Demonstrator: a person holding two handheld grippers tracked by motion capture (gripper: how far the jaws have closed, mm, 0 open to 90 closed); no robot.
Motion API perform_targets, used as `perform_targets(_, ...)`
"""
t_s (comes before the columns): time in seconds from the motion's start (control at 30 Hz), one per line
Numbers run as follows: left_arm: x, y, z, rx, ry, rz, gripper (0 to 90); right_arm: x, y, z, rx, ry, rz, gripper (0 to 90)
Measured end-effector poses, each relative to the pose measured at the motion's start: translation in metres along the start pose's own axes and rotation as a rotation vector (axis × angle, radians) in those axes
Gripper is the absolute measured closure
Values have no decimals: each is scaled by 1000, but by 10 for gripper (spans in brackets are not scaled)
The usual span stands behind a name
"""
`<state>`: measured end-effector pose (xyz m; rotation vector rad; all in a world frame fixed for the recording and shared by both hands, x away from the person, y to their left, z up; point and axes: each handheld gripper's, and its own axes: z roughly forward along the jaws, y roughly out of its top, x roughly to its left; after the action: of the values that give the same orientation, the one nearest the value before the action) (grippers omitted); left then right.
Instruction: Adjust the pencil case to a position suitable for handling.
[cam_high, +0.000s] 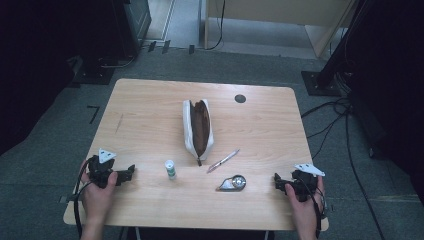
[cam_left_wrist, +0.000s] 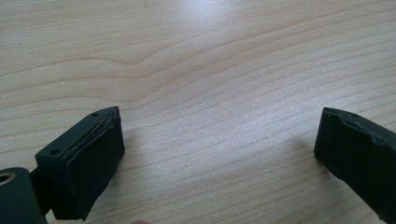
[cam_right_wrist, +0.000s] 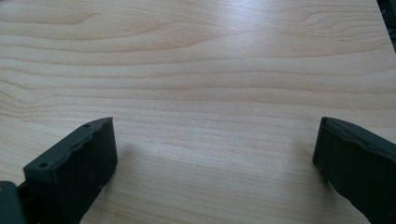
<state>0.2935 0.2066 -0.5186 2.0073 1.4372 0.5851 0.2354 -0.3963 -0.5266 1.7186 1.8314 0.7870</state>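
Note:
A white pencil case (cam_high: 198, 129) lies unzipped in the middle of the wooden table (cam_high: 150, 100), its brown inside showing. In front of it sit a small white glue stick (cam_high: 170, 169), a pen (cam_high: 223, 160) and a correction tape dispenser (cam_high: 232, 183). My left gripper (cam_high: 131, 172) rests near the front left edge in a hand, pointing right; its jaws stand wide apart over bare wood, and so it is open (cam_left_wrist: 219, 140). My right gripper (cam_high: 277, 182) rests near the front right edge, pointing left, also open (cam_right_wrist: 215, 140) with nothing between the jaws.
A small dark round cap (cam_high: 240, 98) is set in the tabletop at the back right. Cables (cam_high: 330, 120) trail over the grey floor to the right. Dark stands and equipment stand behind the table at both sides.

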Motion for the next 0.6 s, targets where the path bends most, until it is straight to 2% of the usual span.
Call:
perform_targets(0.13, -1, 0, 0, -2, 9, -12, 16, 0, 0, -1, -1, 7, -6, 8)
perform_targets(0.2, -2, 0, 0, 1, 14, -15, 17, 1, -1, -3, -17, 17, -19, 62)
perform_targets(0.27, -2, 0, 0, 1, 15, -16, 17, 4, -2, -5, -26, 0, -14, 148)
perform_targets(0.3, -2, 0, 0, 1, 15, -16, 17, 4, -2, -5, -26, 0, -14, 148)
perform_targets(0.37, -2, 0, 0, -2, 16, -20, 17, 11, 2, -12, -45, -68, -28, 201)
perform_targets(0.6, -2, 3, 2, 3, 30, -32, 17, 23, 23, -24, -72, -60, -17, 264)
